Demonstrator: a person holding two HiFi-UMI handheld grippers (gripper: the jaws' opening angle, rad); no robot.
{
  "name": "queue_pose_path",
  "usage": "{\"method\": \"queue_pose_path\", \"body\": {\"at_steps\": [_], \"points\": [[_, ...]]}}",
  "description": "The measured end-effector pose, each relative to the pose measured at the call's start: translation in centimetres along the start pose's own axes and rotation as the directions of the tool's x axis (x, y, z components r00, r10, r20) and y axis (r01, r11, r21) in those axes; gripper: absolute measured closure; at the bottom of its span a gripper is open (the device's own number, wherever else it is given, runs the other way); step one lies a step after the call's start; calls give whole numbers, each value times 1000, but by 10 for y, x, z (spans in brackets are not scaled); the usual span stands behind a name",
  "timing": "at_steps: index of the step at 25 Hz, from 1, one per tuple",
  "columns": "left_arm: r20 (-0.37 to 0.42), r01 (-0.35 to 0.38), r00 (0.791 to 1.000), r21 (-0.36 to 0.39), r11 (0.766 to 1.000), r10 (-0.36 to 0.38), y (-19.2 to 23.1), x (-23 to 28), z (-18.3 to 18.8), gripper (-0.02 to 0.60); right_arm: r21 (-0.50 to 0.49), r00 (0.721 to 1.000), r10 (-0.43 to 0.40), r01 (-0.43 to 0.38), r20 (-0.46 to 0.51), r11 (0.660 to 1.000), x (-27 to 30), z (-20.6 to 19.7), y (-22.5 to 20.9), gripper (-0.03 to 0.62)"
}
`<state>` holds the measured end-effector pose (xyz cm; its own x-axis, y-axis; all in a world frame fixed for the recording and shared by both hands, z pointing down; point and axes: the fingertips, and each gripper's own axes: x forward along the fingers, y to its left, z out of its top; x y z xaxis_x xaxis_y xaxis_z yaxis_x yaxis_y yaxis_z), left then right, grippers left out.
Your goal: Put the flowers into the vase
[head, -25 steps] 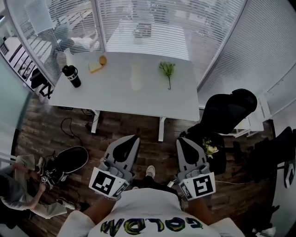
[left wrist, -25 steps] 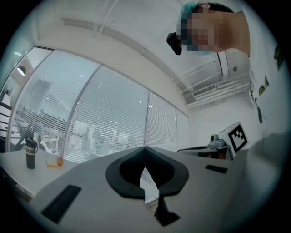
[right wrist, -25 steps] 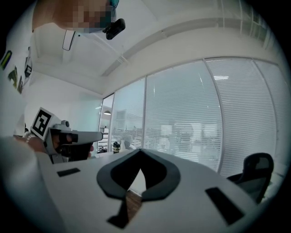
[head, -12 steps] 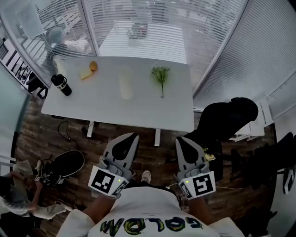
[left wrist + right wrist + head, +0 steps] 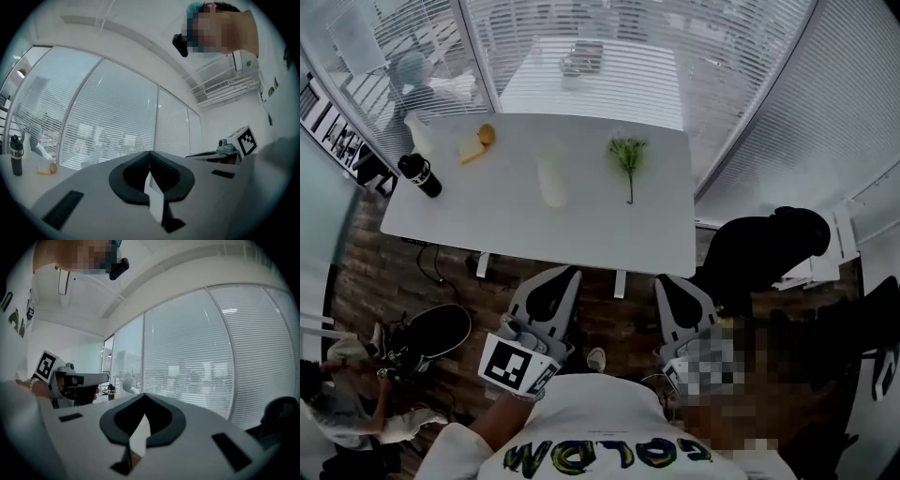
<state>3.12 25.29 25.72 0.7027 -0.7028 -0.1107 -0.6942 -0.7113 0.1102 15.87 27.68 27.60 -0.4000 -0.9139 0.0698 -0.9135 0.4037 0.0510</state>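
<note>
Stepping forward over the last second, you brought the surface (image 5: 516, 234) closer, and it sat larger in the head view, yet neither hand had reached it. Your left tongs (image 5: 565, 276) and right tongs (image 5: 668, 282) were shut tight and empty. The flowers (image 5: 627, 155) lay on the surface, apart from the pale vase (image 5: 551, 174) to their left. The pickup, by my reading, had not begun.

Ahead of the jaws of my left gripper (image 5: 566, 276), the vase (image 5: 551, 174) stands on the counter (image 5: 581, 234); the flowers (image 5: 628, 157) lie right of it, ahead of my right gripper (image 5: 668, 282); the bottle (image 5: 420, 174) stands far left.
</note>
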Motion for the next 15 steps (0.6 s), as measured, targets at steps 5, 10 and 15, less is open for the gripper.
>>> {"method": "queue_pose_path", "body": {"at_steps": [5, 10, 15], "points": [[17, 2, 1000, 2, 1000, -2, 24, 15, -9, 569, -7, 1000, 3, -3, -6, 1000, 26, -11, -6, 585], [28, 14, 1000, -2, 1000, -14, 60, 35, -6, 568, -21, 1000, 1, -1, -9, 1000, 68, -7, -11, 585], [27, 19, 999, -9, 1000, -18, 118, 65, 10, 568, -24, 1000, 0, -1, -18, 1000, 133, 11, -17, 585]]}}
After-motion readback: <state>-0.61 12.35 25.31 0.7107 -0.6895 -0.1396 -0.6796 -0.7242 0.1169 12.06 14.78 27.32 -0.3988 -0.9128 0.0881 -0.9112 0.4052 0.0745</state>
